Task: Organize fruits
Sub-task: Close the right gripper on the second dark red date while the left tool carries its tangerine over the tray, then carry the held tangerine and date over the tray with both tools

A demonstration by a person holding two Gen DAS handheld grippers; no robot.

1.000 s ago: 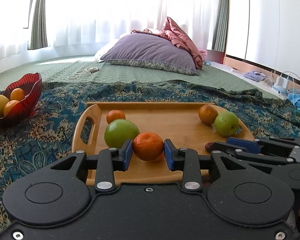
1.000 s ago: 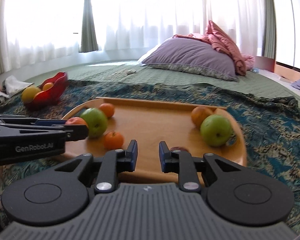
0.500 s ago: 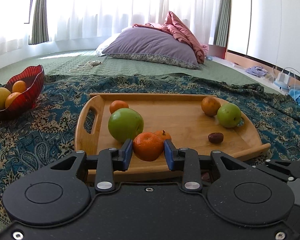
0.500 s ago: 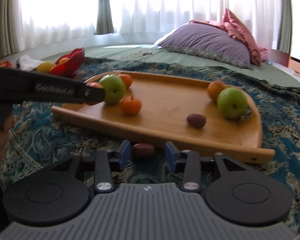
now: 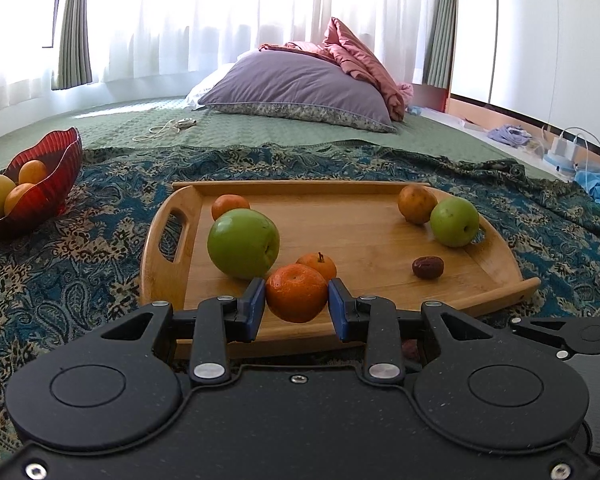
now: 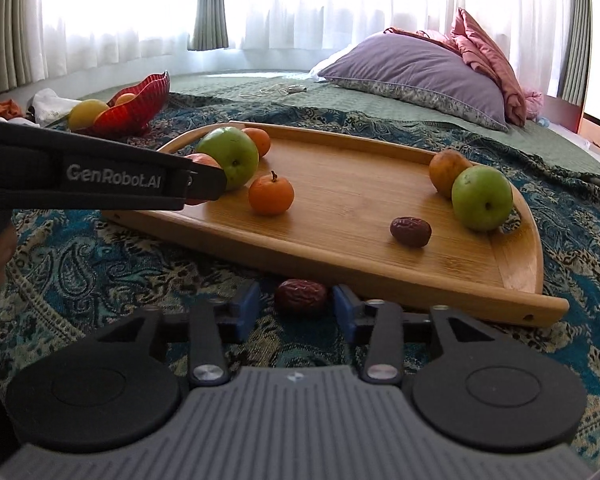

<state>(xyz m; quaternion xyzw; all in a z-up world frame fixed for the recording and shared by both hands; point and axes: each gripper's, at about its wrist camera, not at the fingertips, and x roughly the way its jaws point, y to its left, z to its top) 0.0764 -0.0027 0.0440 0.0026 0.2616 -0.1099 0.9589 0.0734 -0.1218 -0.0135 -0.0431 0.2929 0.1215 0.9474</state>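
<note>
My left gripper [image 5: 297,305] is shut on an orange mandarin [image 5: 296,293] and holds it above the near edge of the wooden tray [image 5: 364,224]. On the tray lie a large green apple [image 5: 243,242], two small mandarins [image 5: 318,265], a second green apple [image 5: 454,221], a brownish fruit [image 5: 417,203] and a red date [image 5: 427,267]. My right gripper [image 6: 295,309] is open, low over the cloth, with another red date [image 6: 301,295] between its pads, in front of the tray [image 6: 340,216]. Touching or not, I cannot tell.
A red glass bowl [image 5: 56,168] with yellow and orange fruit stands on the patterned blue cloth [image 5: 80,248] to the left. A purple pillow [image 5: 300,88] and pink blanket lie behind on the green bedspread. Cables and a charger sit at far right.
My left gripper has lifted and drawn back with the mandarin in it. My right gripper dropped from over the tray to the cloth in front, and a date now lies between its pads.
</note>
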